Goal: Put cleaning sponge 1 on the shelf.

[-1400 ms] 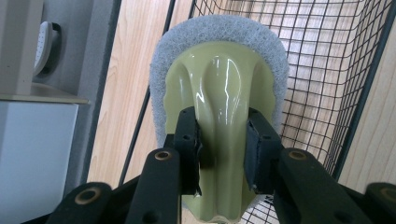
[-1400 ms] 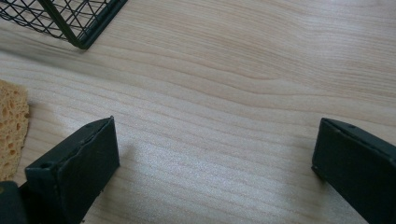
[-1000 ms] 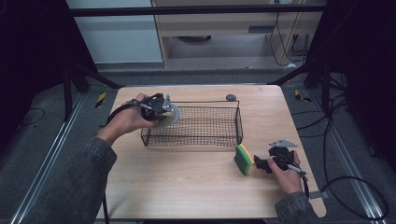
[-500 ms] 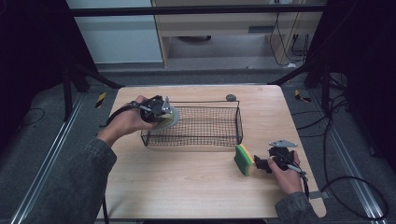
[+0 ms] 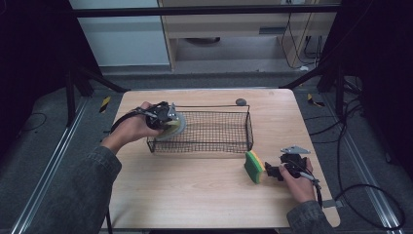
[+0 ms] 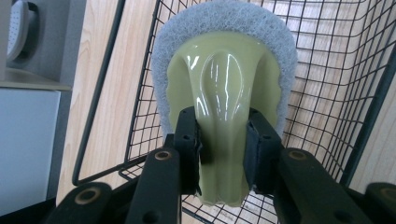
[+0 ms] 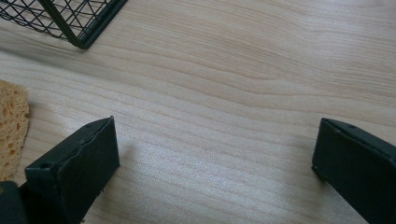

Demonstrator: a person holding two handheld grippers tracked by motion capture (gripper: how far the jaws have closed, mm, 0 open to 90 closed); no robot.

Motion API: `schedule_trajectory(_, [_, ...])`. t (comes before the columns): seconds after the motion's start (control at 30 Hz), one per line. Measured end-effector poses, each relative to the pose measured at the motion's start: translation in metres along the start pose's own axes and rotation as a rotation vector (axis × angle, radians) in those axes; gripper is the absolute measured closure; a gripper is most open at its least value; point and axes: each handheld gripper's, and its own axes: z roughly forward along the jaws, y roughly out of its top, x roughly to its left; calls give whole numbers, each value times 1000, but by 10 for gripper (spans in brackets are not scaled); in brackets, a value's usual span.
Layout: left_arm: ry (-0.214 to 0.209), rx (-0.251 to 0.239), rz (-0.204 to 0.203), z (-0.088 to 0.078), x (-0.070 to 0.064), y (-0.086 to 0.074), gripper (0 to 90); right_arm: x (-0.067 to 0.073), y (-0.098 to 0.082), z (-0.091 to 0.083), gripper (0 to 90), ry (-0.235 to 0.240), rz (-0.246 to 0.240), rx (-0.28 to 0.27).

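The left hand-held gripper (image 6: 223, 154) pinches the scrubber (image 6: 227, 93) by its glossy, stiff, slippery-looking plastic handle, over the wire basket's (image 5: 229, 146) nine-o'clock end. Its pad looks light. The right hand-held gripper (image 7: 212, 163) rests spread on the table (image 7: 243, 70).

This looks like a lab or recording workspace. A small wooden tabletop (image 5: 195, 204) stands on grey carpet between dark metal frame posts (image 5: 70, 92), with loose cables (image 5: 370, 195) on the floor off its right edge and pale cabinets (image 5: 122, 34) beyond its far edge.
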Motion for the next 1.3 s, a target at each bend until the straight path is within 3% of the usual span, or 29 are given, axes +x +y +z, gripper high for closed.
schedule_trajectory(0.7, [-38,38,-4,20,-4,2,691,0,0,0,8,1,1,0])
schedule_trajectory(1.13, [-51,37,-38,29,-3,4,690,0,0,0,8,0,1,0])
schedule_trajectory(1.3, [-55,43,-24,31,-4,7,687,0,0,0,8,0,1,0])
